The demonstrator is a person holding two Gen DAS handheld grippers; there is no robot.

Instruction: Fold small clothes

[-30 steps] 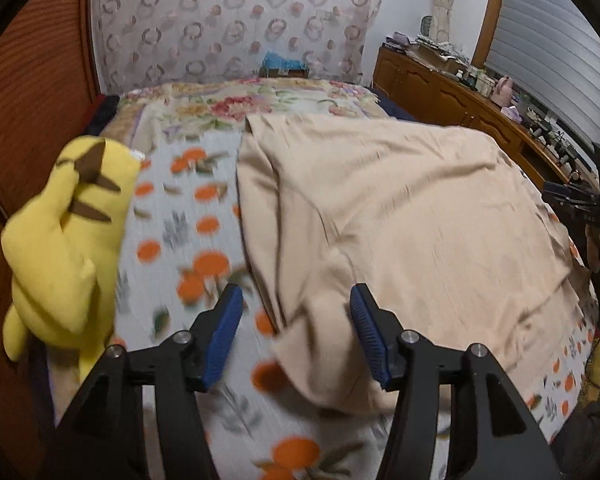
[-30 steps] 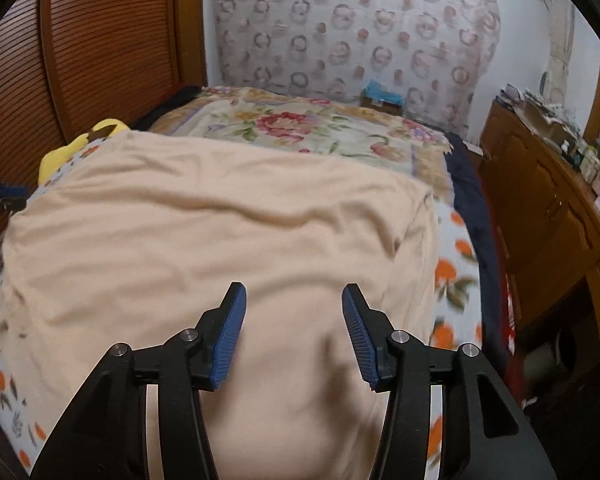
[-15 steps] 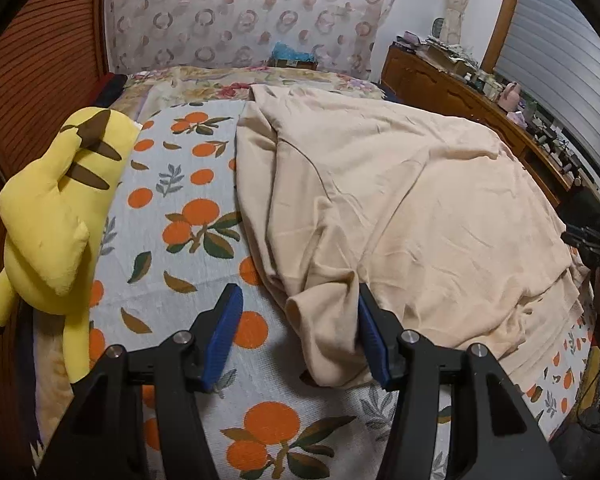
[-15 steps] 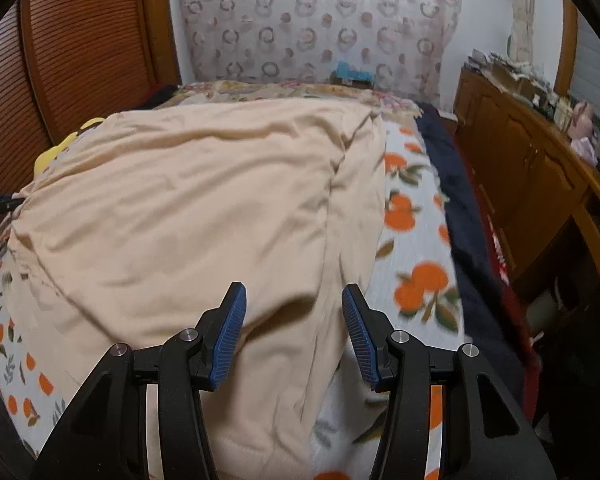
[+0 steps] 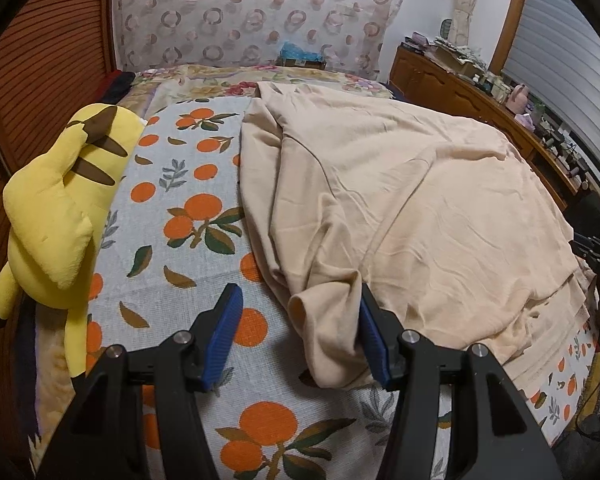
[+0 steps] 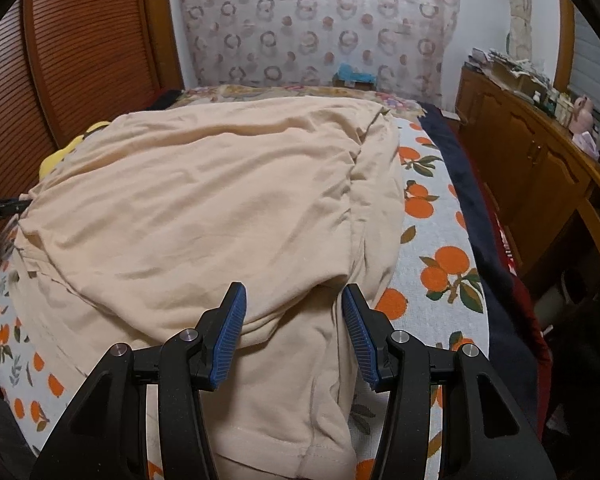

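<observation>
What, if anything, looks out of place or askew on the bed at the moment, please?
The beige garment lies rumpled, not flat: its sleeve is bunched between the open fingers of the left gripper. A yellow plush toy is slumped at the bed's left edge, unrelated to folding.

The bed is covered with a white sheet printed with oranges and leaves. A large beige garment lies spread on it, wrinkled, with one sleeve end near the front edge. To the left of the garment, at the side of the bed, lies a yellow plush toy. Behind the garment a floral blanket covers the far end. On the right of the garment, a dark blue cloth runs along the bed's edge.
</observation>
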